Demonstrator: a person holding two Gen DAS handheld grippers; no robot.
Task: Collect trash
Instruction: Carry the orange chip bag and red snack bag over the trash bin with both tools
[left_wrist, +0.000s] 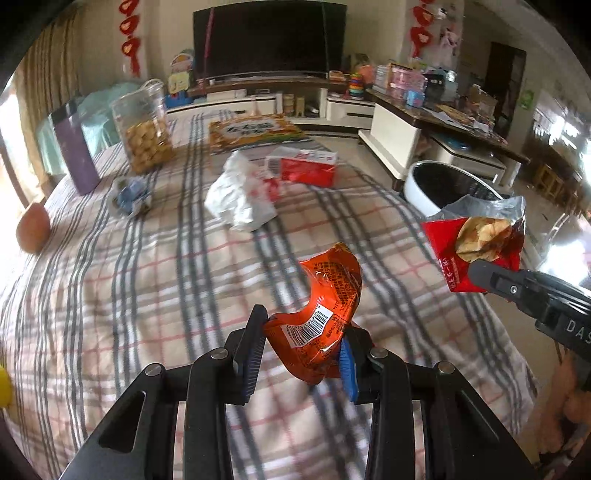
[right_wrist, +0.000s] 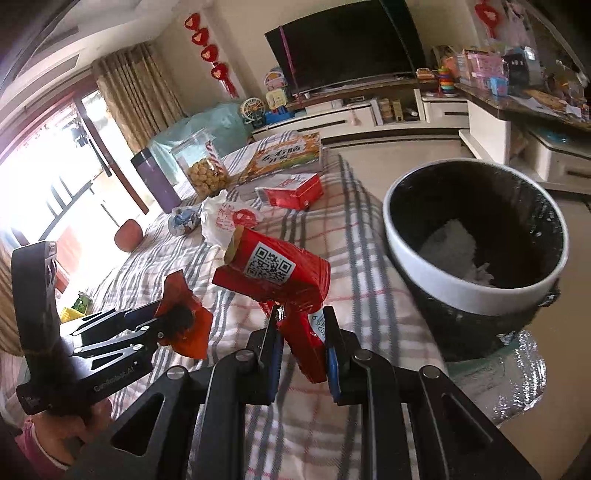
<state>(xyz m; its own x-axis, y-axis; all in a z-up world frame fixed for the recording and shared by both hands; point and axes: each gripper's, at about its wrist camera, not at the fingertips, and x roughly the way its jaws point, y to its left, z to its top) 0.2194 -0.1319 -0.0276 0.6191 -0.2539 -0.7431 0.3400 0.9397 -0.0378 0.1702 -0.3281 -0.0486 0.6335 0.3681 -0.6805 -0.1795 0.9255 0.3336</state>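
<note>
My left gripper (left_wrist: 303, 332) is shut on an orange snack wrapper (left_wrist: 328, 295) and holds it above the plaid tablecloth; the gripper and wrapper also show in the right wrist view (right_wrist: 184, 325). My right gripper (right_wrist: 301, 325) is shut on a red snack bag (right_wrist: 280, 273) with a QR code, just left of the trash bin (right_wrist: 476, 284). The same red bag (left_wrist: 476, 247) shows at the right of the left wrist view, in front of the bin (left_wrist: 417, 184). The bin has a white rim, a black liner and white paper inside.
On the table lie a crumpled white plastic bag (left_wrist: 236, 195), a red and white carton (left_wrist: 306, 168), a small blue wrapper (left_wrist: 131, 195), a cookie jar (left_wrist: 146, 129), a purple flask (left_wrist: 75, 147), an apple (left_wrist: 33, 232) and a yellow box (left_wrist: 255, 131). A TV stand and cluttered side table stand behind.
</note>
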